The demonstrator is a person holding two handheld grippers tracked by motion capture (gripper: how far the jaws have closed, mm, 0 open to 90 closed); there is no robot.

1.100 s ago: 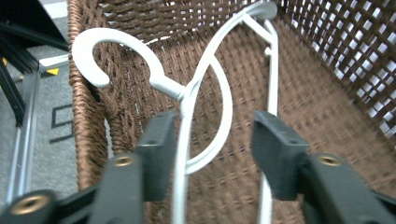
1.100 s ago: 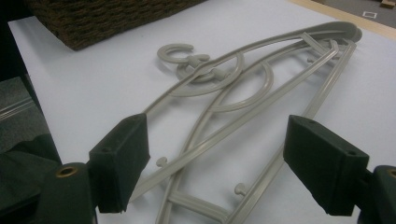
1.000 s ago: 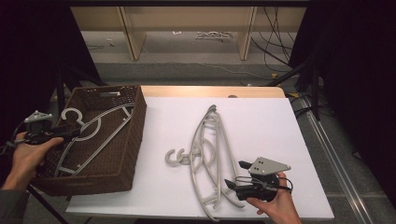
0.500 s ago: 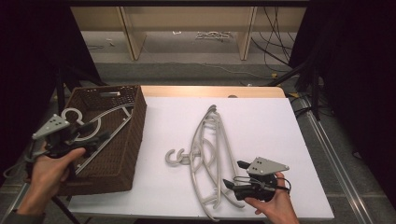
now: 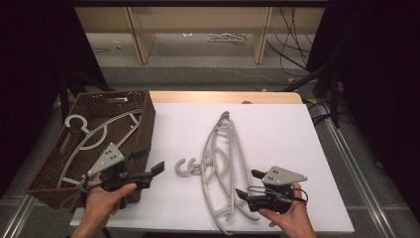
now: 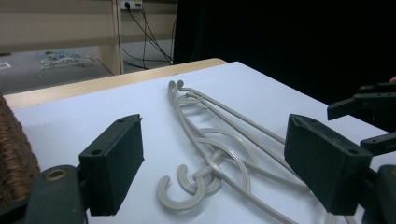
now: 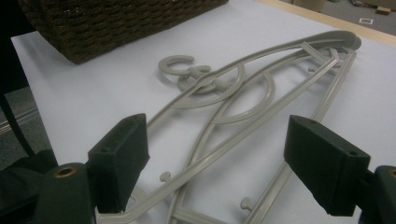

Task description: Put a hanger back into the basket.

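On the white table [image 5: 277,124] lie stacked beige hangers [image 5: 223,163] (hooks leftward); both grippers gape wide, empty.

Hangers [image 5: 223,158]: pale grey-beige. Basket [image 5: 144,116]: dark brown weave. Table cover [image 5: 277,134]: white; table edge [image 5: 223,96]: light wood. Gripper jaws: black; top plates [image 5: 282,175]: grey.

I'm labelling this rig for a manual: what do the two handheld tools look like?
Both are black pistol-shaped units. The left tool and the right tool each carry a grey three-cornered plate with small holes on top; each has two blocky black jaws, and a thin black cable loops at the right one.
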